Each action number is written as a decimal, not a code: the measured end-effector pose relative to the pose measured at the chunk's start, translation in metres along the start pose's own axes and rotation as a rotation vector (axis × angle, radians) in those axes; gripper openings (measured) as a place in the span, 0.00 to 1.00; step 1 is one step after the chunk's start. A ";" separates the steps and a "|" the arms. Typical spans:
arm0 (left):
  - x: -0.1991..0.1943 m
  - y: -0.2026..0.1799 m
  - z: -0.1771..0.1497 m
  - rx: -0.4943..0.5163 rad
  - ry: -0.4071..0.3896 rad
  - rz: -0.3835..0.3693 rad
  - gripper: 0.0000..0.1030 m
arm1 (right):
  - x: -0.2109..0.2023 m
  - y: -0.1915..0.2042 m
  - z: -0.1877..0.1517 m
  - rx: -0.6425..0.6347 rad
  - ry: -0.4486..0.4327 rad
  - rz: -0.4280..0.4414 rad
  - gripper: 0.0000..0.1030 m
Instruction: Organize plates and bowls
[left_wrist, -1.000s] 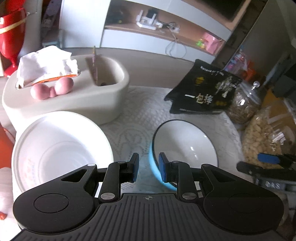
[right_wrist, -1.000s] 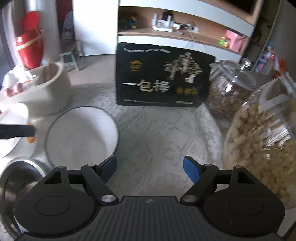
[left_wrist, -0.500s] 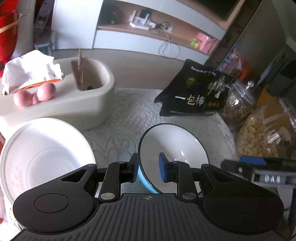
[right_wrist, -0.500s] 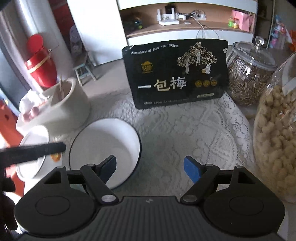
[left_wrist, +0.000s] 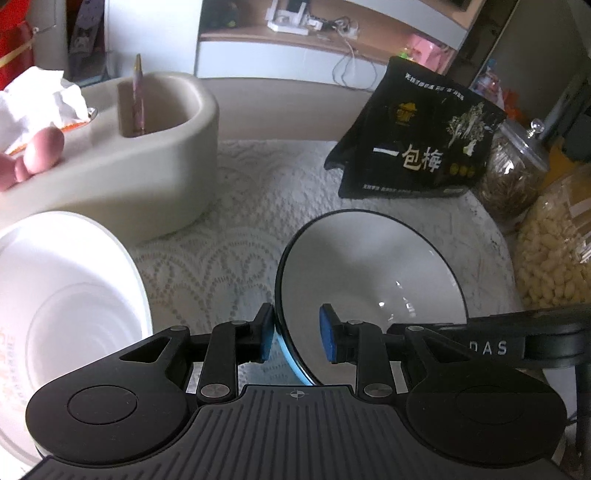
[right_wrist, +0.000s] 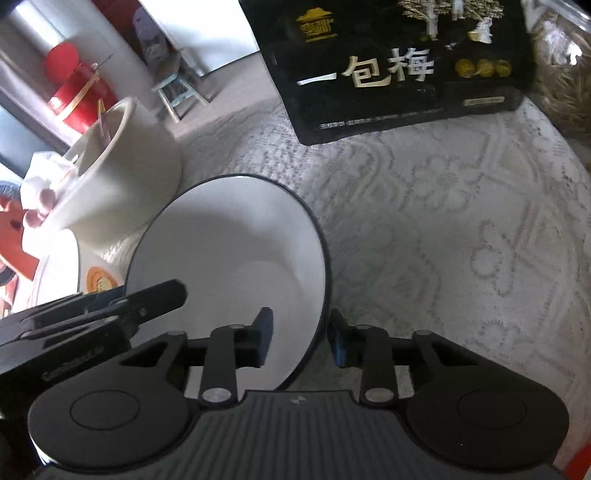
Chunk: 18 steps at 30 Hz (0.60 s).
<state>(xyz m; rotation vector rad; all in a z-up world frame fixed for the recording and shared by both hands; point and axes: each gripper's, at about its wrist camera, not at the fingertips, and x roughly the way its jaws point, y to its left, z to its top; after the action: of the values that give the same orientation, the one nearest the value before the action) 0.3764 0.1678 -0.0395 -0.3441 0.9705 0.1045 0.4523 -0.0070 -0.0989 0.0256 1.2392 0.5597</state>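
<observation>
Both grippers, left (left_wrist: 296, 332) and right (right_wrist: 300, 336), straddle opposite rims of the tilted blue bowl (left_wrist: 369, 273) at lower centre, jaws narrowed around it, beside a white bowl (left_wrist: 66, 295) at lower left

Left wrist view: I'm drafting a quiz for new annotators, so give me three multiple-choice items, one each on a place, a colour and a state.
1. Where does the pen stand? A in a mug; B in the cream holder; C in a drawer.
2. The bowl's outside is: A red; B green; C blue.
3. The left gripper's fingers: A straddle the bowl's rim; B hold a spoon; C rest on a lid.

B, it stands upright in the holder's cup. C, blue shows below the rim. A, one finger is on each side of the rim.
</observation>
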 end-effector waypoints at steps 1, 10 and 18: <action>0.000 0.000 0.000 -0.002 -0.001 0.002 0.29 | 0.000 0.001 -0.001 -0.007 -0.001 -0.003 0.30; -0.003 -0.022 -0.013 0.041 0.076 -0.079 0.32 | -0.022 -0.018 -0.015 -0.034 -0.022 -0.080 0.30; -0.001 -0.042 -0.027 0.094 0.091 -0.111 0.32 | -0.033 -0.041 -0.021 0.012 -0.039 -0.076 0.31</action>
<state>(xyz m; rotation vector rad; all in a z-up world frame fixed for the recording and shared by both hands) 0.3640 0.1188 -0.0422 -0.3172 1.0409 -0.0579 0.4422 -0.0620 -0.0898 -0.0006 1.2003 0.4841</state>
